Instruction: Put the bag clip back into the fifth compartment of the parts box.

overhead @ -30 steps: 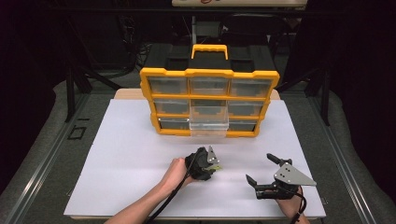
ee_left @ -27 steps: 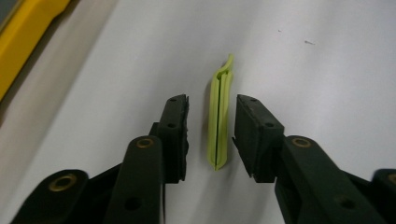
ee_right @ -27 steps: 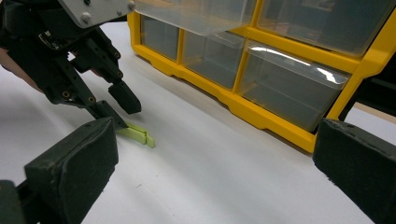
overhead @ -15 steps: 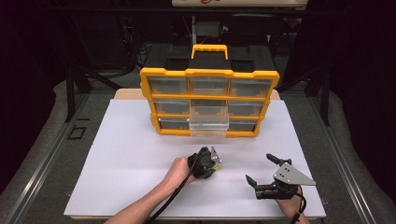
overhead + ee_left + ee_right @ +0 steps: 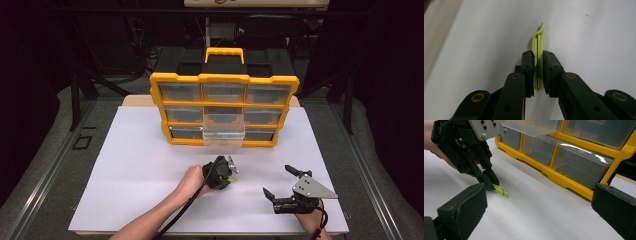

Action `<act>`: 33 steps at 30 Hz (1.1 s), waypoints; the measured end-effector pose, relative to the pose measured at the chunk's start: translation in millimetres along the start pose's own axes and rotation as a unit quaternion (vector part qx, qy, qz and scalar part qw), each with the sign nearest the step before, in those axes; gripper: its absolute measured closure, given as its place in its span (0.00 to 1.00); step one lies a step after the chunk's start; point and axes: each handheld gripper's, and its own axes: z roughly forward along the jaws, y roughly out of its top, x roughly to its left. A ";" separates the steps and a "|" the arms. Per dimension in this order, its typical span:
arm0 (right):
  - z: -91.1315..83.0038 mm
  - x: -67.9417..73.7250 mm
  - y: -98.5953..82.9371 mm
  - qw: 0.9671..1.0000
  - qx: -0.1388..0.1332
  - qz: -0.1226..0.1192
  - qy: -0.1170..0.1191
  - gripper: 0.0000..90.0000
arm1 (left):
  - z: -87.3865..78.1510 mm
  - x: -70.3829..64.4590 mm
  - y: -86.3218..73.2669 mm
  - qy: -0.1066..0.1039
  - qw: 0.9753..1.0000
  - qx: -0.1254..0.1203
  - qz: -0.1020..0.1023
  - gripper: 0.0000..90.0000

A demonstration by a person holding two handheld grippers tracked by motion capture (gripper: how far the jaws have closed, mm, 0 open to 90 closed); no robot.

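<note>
Left gripper (image 5: 538,72) clamped on green clip (image 5: 538,50), low on table (image 5: 125,165) before organizer (image 5: 225,80). Right gripper (image 5: 280,182) agape, idle. Likely next: lift clip toward pulled-out drawer (image 5: 224,135).

Drawer cabinet (image 5: 224,107): at the counter's (image 5: 125,165) back.
Clip (image 5: 538,57): on the counter before the cabinet, between the left gripper's (image 5: 229,170) jaws.
Right gripper (image 5: 282,185): right of it.

Lab bench (dark frame (image 5: 75,95)), white table (image 5: 130,165)
</note>
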 end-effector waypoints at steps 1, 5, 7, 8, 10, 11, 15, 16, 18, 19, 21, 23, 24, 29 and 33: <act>0.1 -0.1 0.0 1.000 0.001 0.000 0.000 0.00 | -0.5 0.0 0.2 0.001 1.000 -0.002 -0.001 0.89; 0.2 -0.4 -0.2 1.000 0.001 0.000 -0.001 0.00 | -7.5 1.6 0.2 0.003 1.000 -0.014 0.000 0.89; 0.5 -0.5 -0.4 1.000 0.000 0.001 -0.002 0.00 | -12.8 2.6 -1.5 0.004 1.000 -0.019 -0.001 0.89; 0.4 -0.5 -0.3 1.000 0.002 0.001 -0.002 0.00 | -15.0 3.1 -2.7 0.004 1.000 -0.020 -0.003 0.89; 0.4 -0.2 -0.3 1.000 0.002 0.001 -0.002 0.00 | -18.6 4.9 -5.5 0.003 1.000 -0.024 -0.004 0.89; 0.4 -0.1 -0.3 1.000 0.002 0.002 -0.003 0.00 | -19.6 5.1 -6.7 0.007 1.000 -0.028 -0.005 0.89; 0.5 0.4 -0.1 1.000 0.003 0.000 -0.002 0.00 | -23.0 8.5 -12.5 0.011 0.999 -0.031 -0.012 0.89; 0.6 0.6 0.1 1.000 0.003 0.001 -0.002 0.00 | -23.5 9.4 -13.8 0.010 0.999 -0.033 -0.012 0.89; 0.5 1.2 0.2 1.000 0.004 0.000 -0.003 0.00 | -25.4 9.9 -16.8 0.011 0.999 -0.037 -0.016 0.89; 0.4 1.4 0.2 1.000 0.003 0.000 -0.003 0.00 | -26.0 9.6 -17.8 0.011 0.999 -0.038 -0.017 0.89; 0.2 1.6 0.2 1.000 0.003 0.000 -0.004 0.00 | -27.2 9.0 -20.5 0.011 0.999 -0.040 -0.019 0.89; 0.0 1.6 0.3 1.000 0.002 -0.001 -0.004 0.00 | -27.7 8.8 -22.9 0.013 0.999 -0.037 -0.015 0.89; -0.1 1.4 0.3 1.000 0.002 -0.001 -0.004 0.00 | -27.7 8.8 -22.9 0.013 0.999 -0.037 -0.015 0.89; 1.1 0.4 -0.2 1.000 0.006 0.000 -0.004 0.00 | -30.3 12.3 -29.5 0.013 0.999 -0.036 -0.013 0.89; 0.6 1.2 0.0 1.000 0.006 -0.001 -0.003 0.00 | -33.6 12.9 -35.6 0.015 0.999 -0.037 -0.017 0.89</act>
